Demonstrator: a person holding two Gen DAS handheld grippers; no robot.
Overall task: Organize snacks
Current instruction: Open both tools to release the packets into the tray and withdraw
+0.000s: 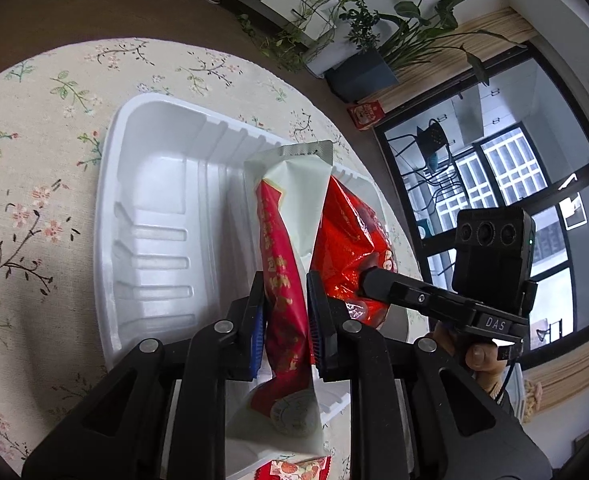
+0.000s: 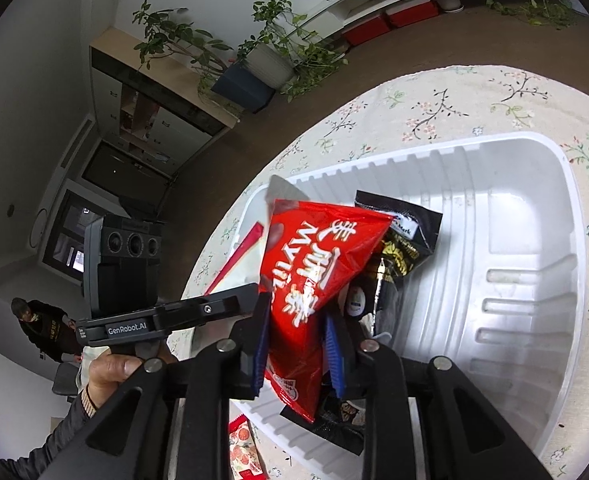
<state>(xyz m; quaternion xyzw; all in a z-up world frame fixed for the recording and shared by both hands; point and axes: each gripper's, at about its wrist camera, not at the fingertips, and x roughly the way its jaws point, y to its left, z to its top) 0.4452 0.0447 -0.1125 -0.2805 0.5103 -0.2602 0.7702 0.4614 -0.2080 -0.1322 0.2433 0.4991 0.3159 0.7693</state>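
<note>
Snack packets hung over the white tray (image 1: pixel 142 184): left gripper (image 1: pixel 285 320) clamped a red-and-white packet (image 1: pixel 284 264); right gripper (image 2: pixel 300 344) held a red bag (image 2: pixel 314 268), its right pad seemingly apart.

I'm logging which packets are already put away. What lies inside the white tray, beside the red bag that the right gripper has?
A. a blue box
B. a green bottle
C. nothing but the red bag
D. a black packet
D: in the right wrist view a black packet with yellow print lies in the white tray, right beside the red bag between the fingers of the right gripper.
</note>
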